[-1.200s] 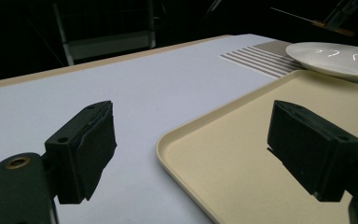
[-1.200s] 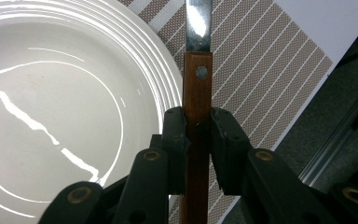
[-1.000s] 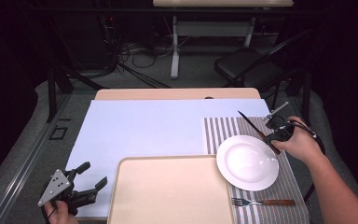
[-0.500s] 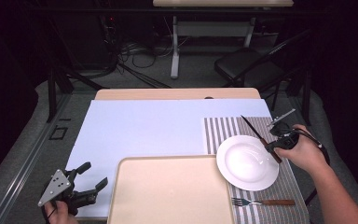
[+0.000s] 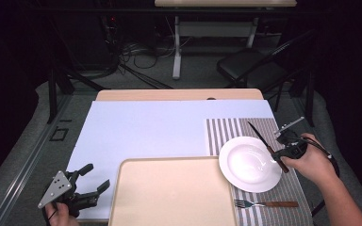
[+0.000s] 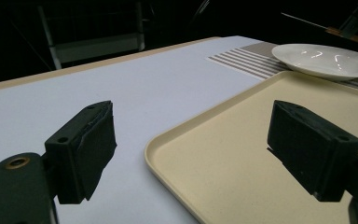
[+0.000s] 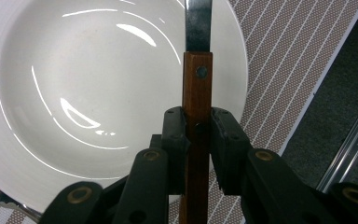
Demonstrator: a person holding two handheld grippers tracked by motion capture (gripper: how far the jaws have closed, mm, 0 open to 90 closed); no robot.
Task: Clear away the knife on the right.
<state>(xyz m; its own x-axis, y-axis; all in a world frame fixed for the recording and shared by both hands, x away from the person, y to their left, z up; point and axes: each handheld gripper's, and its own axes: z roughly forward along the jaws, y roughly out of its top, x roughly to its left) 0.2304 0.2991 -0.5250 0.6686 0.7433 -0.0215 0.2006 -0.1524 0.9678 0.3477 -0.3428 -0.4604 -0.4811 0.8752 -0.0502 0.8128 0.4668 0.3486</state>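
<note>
A knife with a brown wooden handle point(image 7: 197, 88) and a dark blade point(image 5: 259, 134) is clamped in my right gripper point(image 7: 197, 123), which is shut on the handle. In the high view the right gripper point(image 5: 275, 153) holds the knife over the right rim of a white plate point(image 5: 247, 165), blade pointing away and left. The plate point(image 7: 98, 93) rests on a striped placemat point(image 5: 221, 129). A fork point(image 5: 266, 204) lies on the placemat in front of the plate. My left gripper point(image 5: 96, 176) stays open at the near left corner, its jaws point(image 6: 198, 140) wide apart with nothing between them.
A large cream tray point(image 5: 172, 193) sits at the near middle on a pale blue sheet point(image 5: 146, 129) that covers the table. The tray's rim point(image 6: 168, 144) lies just ahead of the left gripper. A black chair point(image 5: 259, 68) and cables stand beyond the table.
My right hand has carried the knife nearer and a little to the right, so the handle now hangs over the plate's right rim. The left gripper has stayed put.
</note>
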